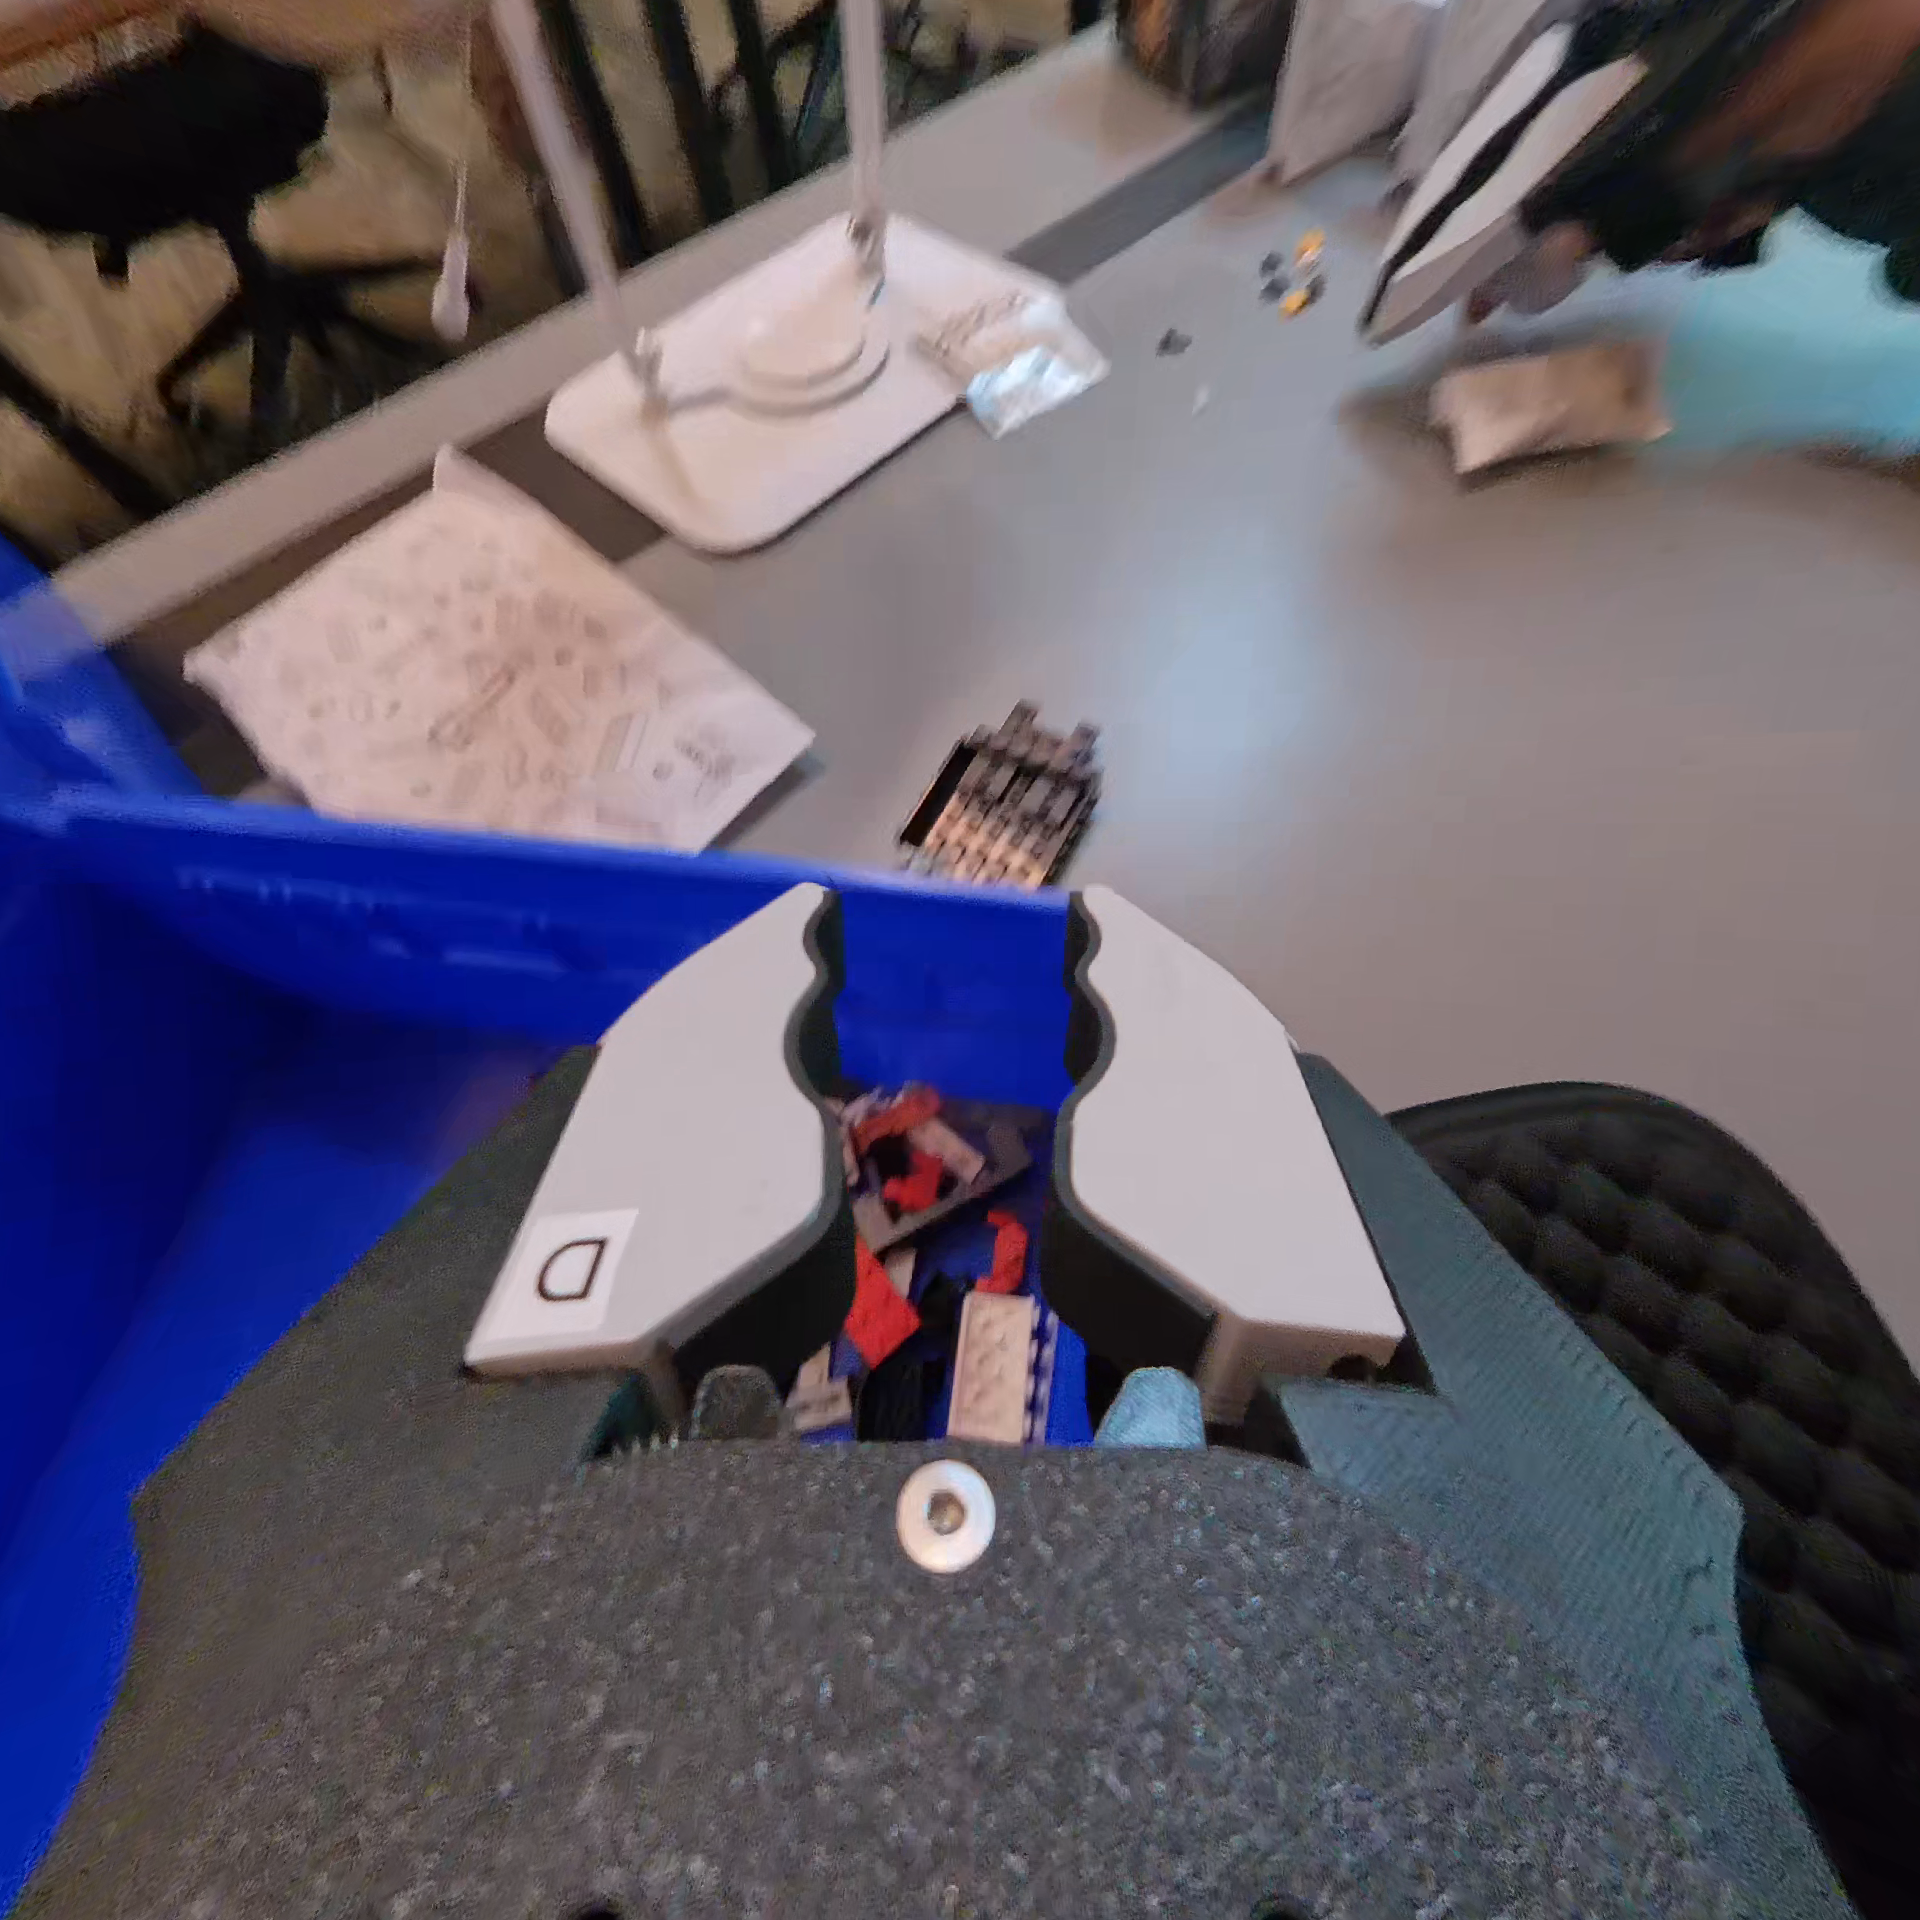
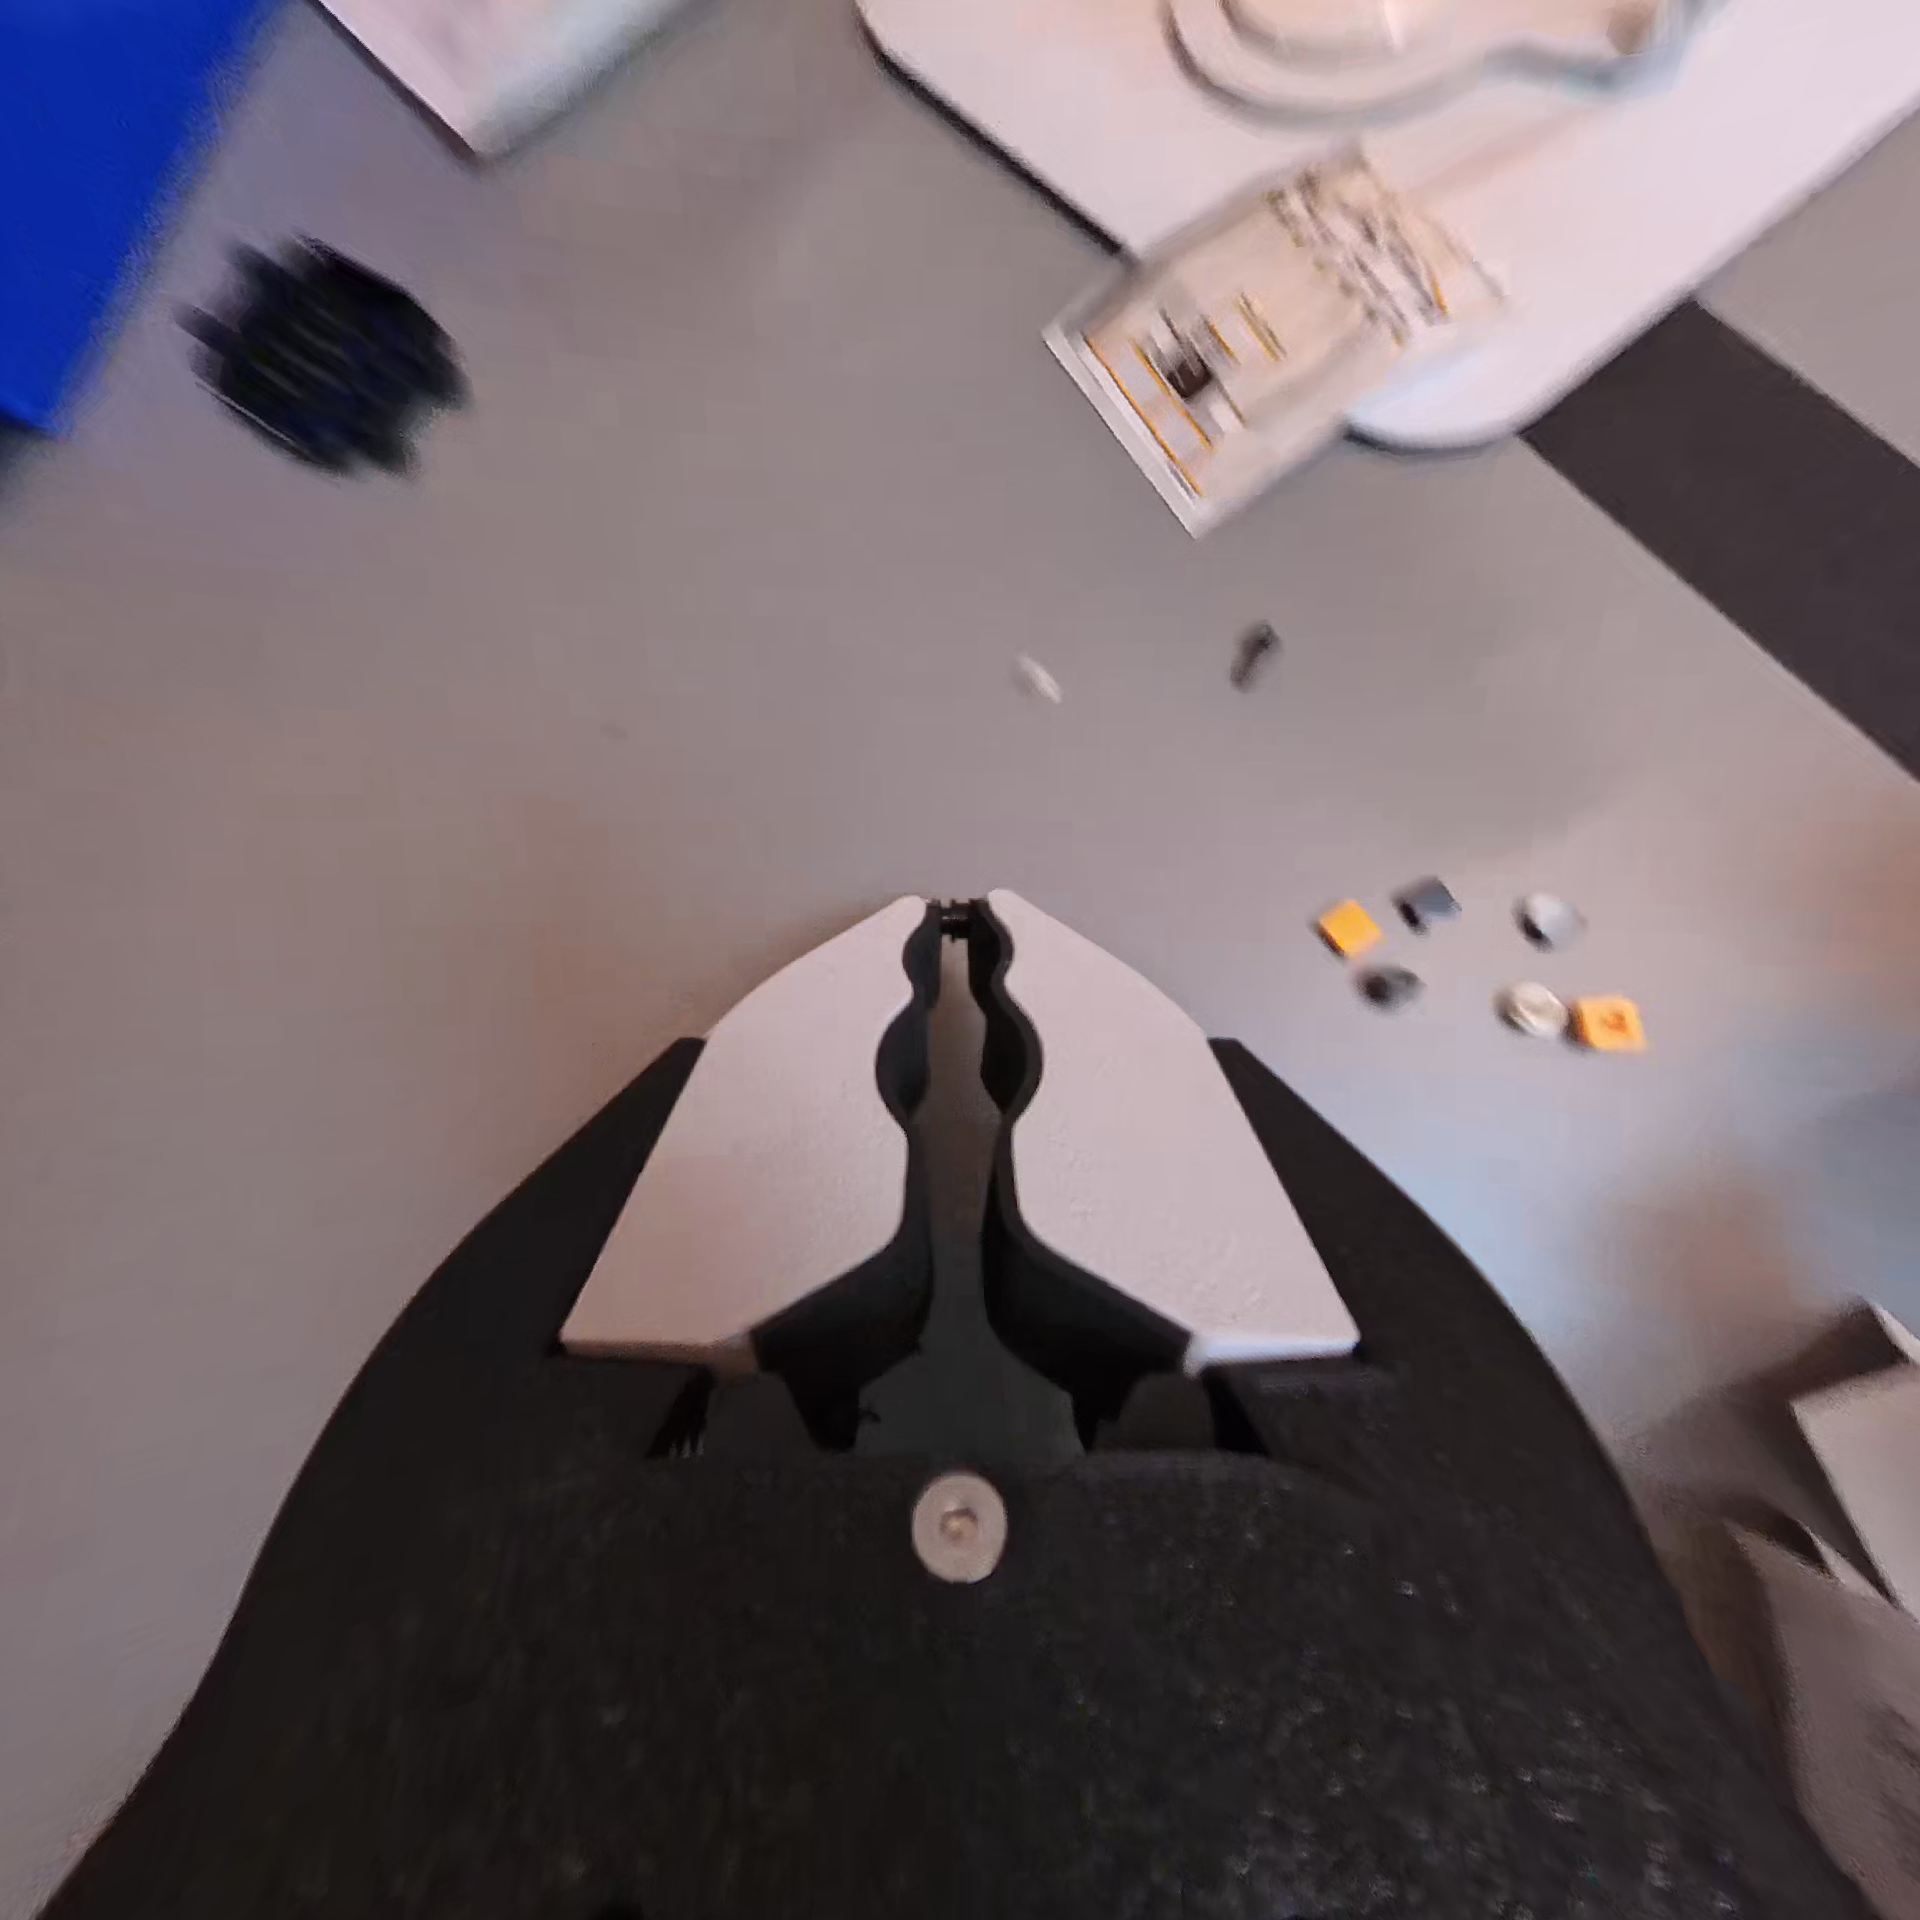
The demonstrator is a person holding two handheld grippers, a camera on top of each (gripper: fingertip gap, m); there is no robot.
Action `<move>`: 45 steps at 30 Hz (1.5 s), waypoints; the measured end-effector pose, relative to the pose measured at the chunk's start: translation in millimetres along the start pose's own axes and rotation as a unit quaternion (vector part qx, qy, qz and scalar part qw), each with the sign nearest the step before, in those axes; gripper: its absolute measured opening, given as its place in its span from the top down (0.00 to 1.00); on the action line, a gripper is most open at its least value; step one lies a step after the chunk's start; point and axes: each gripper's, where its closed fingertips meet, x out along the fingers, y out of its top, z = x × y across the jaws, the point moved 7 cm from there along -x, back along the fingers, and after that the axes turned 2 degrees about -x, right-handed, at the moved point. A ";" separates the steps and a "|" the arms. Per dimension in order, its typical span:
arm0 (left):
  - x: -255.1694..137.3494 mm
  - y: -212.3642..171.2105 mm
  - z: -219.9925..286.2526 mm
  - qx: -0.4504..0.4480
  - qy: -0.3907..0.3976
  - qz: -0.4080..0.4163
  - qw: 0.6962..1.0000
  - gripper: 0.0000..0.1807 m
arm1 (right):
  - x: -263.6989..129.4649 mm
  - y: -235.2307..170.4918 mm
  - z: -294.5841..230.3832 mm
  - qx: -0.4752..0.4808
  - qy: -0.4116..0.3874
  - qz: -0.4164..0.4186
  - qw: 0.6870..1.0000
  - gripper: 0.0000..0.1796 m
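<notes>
Blue bin rim under left hand-held gripper, jaws apart | grey table

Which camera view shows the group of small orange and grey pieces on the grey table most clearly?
The right wrist view shows the group of small orange and grey pieces best: they lie close, right of the right gripper, each shape separate. In the left wrist view the same group is far away, tiny and blurred, beside that gripper.

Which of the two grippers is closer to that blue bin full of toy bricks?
Left. The left gripper hangs open right over the blue bin. The right gripper, shut on a tiny black piece, is out over the grey table.
</notes>
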 end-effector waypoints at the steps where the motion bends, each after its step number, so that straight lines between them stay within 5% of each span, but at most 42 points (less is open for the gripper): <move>1: -1.4 6.3 6.4 0.015 -0.012 0.025 1.000 0.79 | -3.3 9.8 -9.3 0.009 0.034 0.035 0.999 0.97; 7: 4.7 39.7 61.1 0.122 -0.058 0.175 0.975 0.82 | -10.3 65.7 -104.7 0.023 0.290 0.215 0.932 0.97; 13: 18.6 51.6 112.8 0.237 -0.031 0.234 0.942 0.87 | 7.3 79.0 -185.4 0.062 0.455 0.239 0.856 0.97; 33: 19.1 47.3 128.4 0.297 -0.042 0.223 0.928 0.96 | 17.2 72.8 -197.2 0.126 0.556 0.197 0.797 0.93; 35: 15.9 47.9 124.1 0.290 -0.039 0.225 0.930 0.97 | 12.8 75.2 -184.7 0.124 0.539 0.211 0.806 0.91; 37: 10.9 48.8 112.2 0.282 -0.012 0.217 0.935 0.96 | 5.0 79.4 -162.1 0.094 0.469 0.232 0.847 0.91; 41: -2.3 43.7 55.9 0.195 0.073 0.132 0.969 0.96 | -16.0 77.4 -76.6 -0.004 0.129 0.230 0.964 0.92; 43: -10.2 35.6 26.7 0.119 0.083 0.105 0.984 0.96 | -28.1 61.9 -26.7 -0.037 -0.051 0.188 0.980 0.92; 45: -13.2 21.7 1.3 0.043 0.084 0.056 0.994 0.96 | -34.2 38.1 12.1 -0.035 -0.143 0.132 0.980 0.91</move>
